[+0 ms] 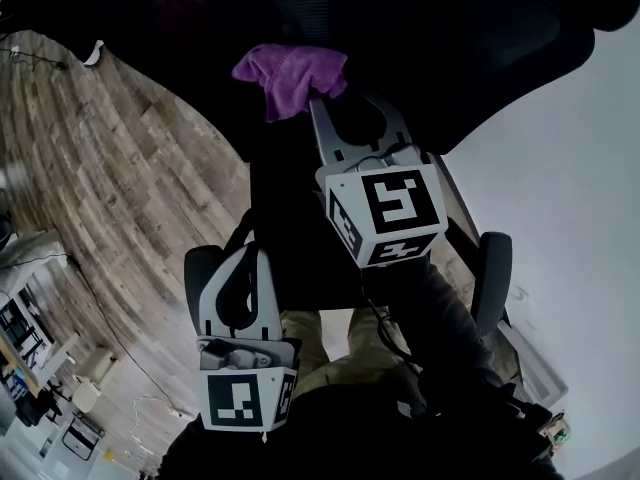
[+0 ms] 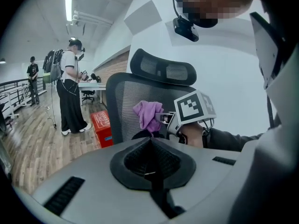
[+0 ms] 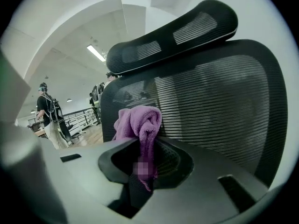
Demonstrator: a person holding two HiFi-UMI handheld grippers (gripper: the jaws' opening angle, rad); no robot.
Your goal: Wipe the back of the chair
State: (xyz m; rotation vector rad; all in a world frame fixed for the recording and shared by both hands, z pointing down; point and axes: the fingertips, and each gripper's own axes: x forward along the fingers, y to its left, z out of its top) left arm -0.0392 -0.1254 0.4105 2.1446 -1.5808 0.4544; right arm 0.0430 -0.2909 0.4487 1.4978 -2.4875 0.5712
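Pinching bunched purple terry cloth in right gripper, with a narrow grip on the tail and the wad out past the tips. Sitting right at the black mesh chair back, below the curved black headrest; can't confirm actual contact. Nothing in left gripper, closed tip to tip, parked back from the mesh nearer the body.

Risks from here:
- Gripped only by a thin tail, so could drag loose on the mesh ribs under a firm stroke.
- Could scrape bare gripper tips on the mesh if pressed too deep, given the small wad.
- Could push the chair round or away, with nothing bracing it and left gripper idle.
- Could leave most of the panel unwiped with such a small contact patch.

Orientation of chair back: standing upright, long axis vertical, headrest on top, broad mesh face toward both grippers; can't tell front face from rear.
Cloth: long axis along the jaw line, wad toward the mesh, loose end hanging down into the jaw gap.
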